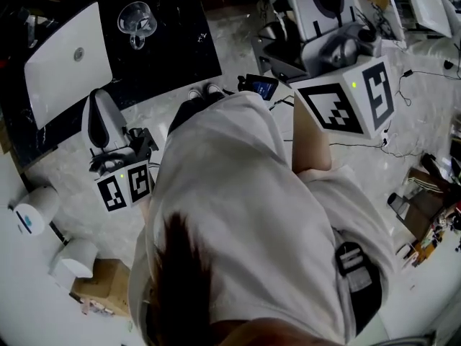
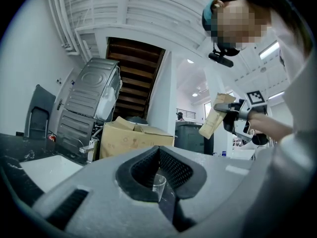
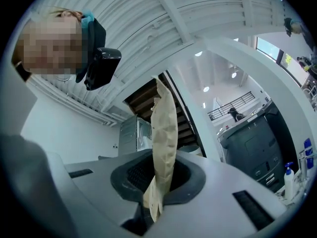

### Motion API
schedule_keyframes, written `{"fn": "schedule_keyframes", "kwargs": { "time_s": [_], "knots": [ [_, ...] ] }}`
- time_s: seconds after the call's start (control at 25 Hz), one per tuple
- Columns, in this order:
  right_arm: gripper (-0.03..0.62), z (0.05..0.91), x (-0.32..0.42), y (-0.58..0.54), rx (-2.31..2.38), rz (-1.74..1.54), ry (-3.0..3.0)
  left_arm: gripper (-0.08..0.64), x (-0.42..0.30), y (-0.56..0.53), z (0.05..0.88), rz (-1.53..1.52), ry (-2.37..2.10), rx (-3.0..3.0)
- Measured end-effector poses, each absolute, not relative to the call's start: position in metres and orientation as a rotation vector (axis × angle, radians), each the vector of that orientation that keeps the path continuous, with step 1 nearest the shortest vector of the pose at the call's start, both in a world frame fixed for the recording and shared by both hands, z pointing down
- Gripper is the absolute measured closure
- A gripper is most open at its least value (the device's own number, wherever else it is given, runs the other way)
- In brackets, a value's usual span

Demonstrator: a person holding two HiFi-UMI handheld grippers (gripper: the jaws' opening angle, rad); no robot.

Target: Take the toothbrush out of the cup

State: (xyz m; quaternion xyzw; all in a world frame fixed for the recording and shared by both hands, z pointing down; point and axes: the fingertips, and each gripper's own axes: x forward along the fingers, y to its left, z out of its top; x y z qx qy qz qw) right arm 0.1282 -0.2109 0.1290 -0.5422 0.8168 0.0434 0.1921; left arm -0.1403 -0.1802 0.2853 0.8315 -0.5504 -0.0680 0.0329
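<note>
A clear glass cup (image 1: 137,21) stands on the black table (image 1: 180,42) at the top left, with nothing sticking out of it. My right gripper (image 3: 158,190) is shut on the toothbrush in its tan paper wrapper (image 3: 163,133), which stands up out of the jaws. The left gripper view shows that wrapped toothbrush (image 2: 216,117) held up in the air at the right, far from the cup. My left gripper (image 1: 101,107) points toward the table. Its jaws are drawn together and hold nothing, and the cup (image 2: 158,182) shows small beyond them.
A white flat slab (image 1: 68,60) lies on the black table left of the cup. In the left gripper view a cardboard box (image 2: 133,138) and a grey machine (image 2: 91,108) stand ahead. White rolls (image 1: 39,207) sit at the left on the floor, and cables and clutter (image 1: 425,215) lie at the right.
</note>
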Motion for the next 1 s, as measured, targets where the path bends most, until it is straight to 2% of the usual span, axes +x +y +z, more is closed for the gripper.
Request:
{"fn": "schedule_keyframes", "kwargs": {
  "time_s": [1.0],
  "knots": [
    [0.558,0.147,0.161,-0.181,-1.607,0.149,2.235,0.546,-0.132,-0.186,0.280,-0.179,-1.695,2.586]
  ]
}}
